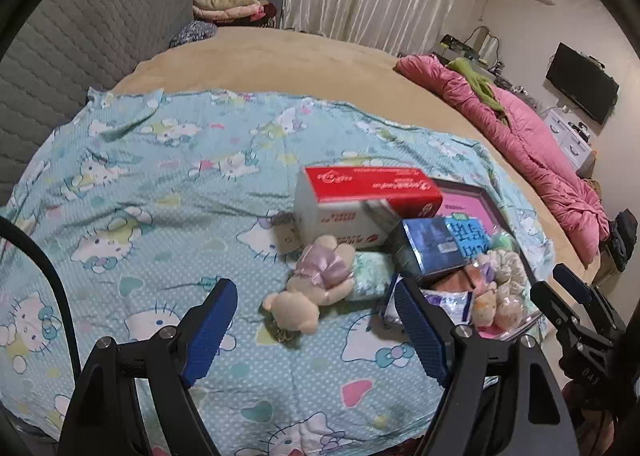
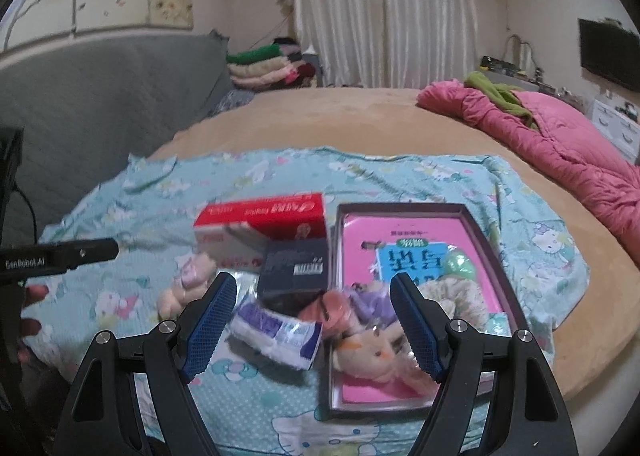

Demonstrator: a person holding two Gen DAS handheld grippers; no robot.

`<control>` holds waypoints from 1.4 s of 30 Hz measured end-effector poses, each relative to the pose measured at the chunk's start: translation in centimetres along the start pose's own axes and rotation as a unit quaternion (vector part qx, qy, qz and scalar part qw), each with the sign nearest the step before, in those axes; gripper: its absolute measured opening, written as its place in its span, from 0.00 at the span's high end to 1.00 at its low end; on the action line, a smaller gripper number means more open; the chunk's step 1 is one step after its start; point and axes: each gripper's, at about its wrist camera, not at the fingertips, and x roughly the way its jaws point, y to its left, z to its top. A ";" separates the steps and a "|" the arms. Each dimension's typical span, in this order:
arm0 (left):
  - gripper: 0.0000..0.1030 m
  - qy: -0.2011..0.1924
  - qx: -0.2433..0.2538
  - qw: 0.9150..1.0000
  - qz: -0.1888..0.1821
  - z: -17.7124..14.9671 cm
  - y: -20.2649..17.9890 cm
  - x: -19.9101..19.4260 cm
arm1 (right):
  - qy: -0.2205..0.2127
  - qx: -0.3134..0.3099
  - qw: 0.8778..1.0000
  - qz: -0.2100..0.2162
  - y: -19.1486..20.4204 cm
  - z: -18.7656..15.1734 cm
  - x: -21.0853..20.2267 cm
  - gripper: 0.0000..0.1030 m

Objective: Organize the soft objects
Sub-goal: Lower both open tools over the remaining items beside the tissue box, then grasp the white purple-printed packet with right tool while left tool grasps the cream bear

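A cream teddy bear in a lilac dress (image 1: 316,288) lies face down on the blue cat-print sheet (image 1: 160,184). My left gripper (image 1: 316,322) hovers open just short of it, nothing between the pads. A dark-rimmed tray with a pink lining (image 2: 400,209) holds several small plush toys (image 2: 372,352) and a green ball (image 2: 460,262). My right gripper (image 2: 314,320) is open above a white-and-purple tissue pack (image 2: 280,330) at the tray's left edge. The bear (image 2: 188,280) shows blurred at the left there.
A red-and-white tissue box (image 1: 360,208) and a dark blue box (image 1: 428,252) stand behind the toys. A pink quilt (image 1: 540,152) lies along the bed's right side, folded blankets (image 1: 228,0) at the back. A grey headboard (image 1: 80,56) stands left.
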 end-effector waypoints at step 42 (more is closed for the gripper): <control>0.22 0.056 -0.011 0.998 -0.040 -3.2 2.1 6.1 | 0.092 0.028 0.991 0.089 0.2 -2.3 7.1 0.49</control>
